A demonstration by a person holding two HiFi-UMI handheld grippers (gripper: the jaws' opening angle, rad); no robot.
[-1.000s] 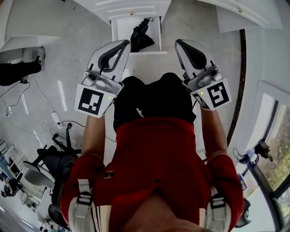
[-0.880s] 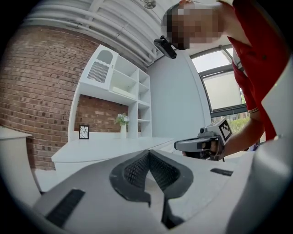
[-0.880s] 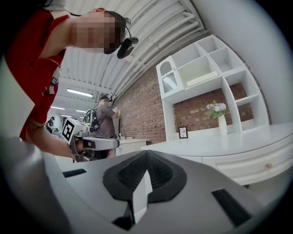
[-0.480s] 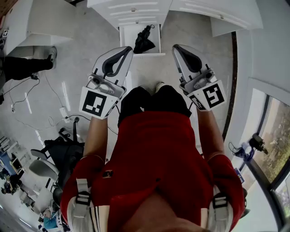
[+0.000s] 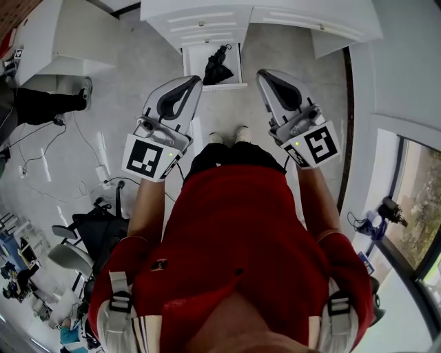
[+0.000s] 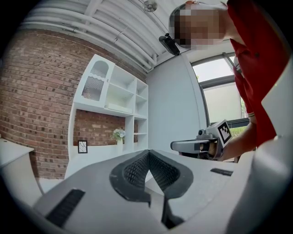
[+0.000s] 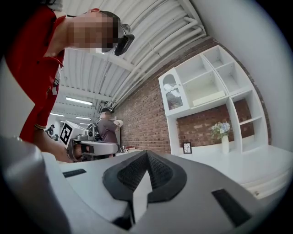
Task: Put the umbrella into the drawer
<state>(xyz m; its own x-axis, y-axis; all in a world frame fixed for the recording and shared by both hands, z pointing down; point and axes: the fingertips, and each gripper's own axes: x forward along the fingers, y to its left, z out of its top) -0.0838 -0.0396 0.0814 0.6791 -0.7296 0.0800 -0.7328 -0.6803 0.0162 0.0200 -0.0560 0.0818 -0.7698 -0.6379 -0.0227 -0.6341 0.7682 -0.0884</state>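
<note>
My left tool [image 5: 195, 81] has its jaws pressed together with nothing between them, and its own view shows the dark ribbed pads [image 6: 137, 170] meeting at the tip against bare air. My right tool [image 5: 261, 74] is the same, jaws closed and empty. I hold both level in front of me, side by side, well apart from anything. Straight below and ahead of them, past my shoes [image 5: 227, 135], the white drawer [image 5: 213, 86] stands pulled out from the bottom of the white cabinet [image 5: 200, 21]. The black folded umbrella [image 5: 218, 67] lies inside it, towards the right half, with its handle end pointing at the cabinet; the left part of the drawer bottom is bare. Off to one side, the gripper views show a white shelf unit [image 6: 114, 114] against a brick wall [image 6: 41, 91], with a small vase of flowers [image 6: 119, 134] on its ledge. Compared with a second ago I have straightened up from a crouch. Both tools have risen with me, the drawer and umbrella look smaller and farther below, and the umbrella has not shifted.
</note>
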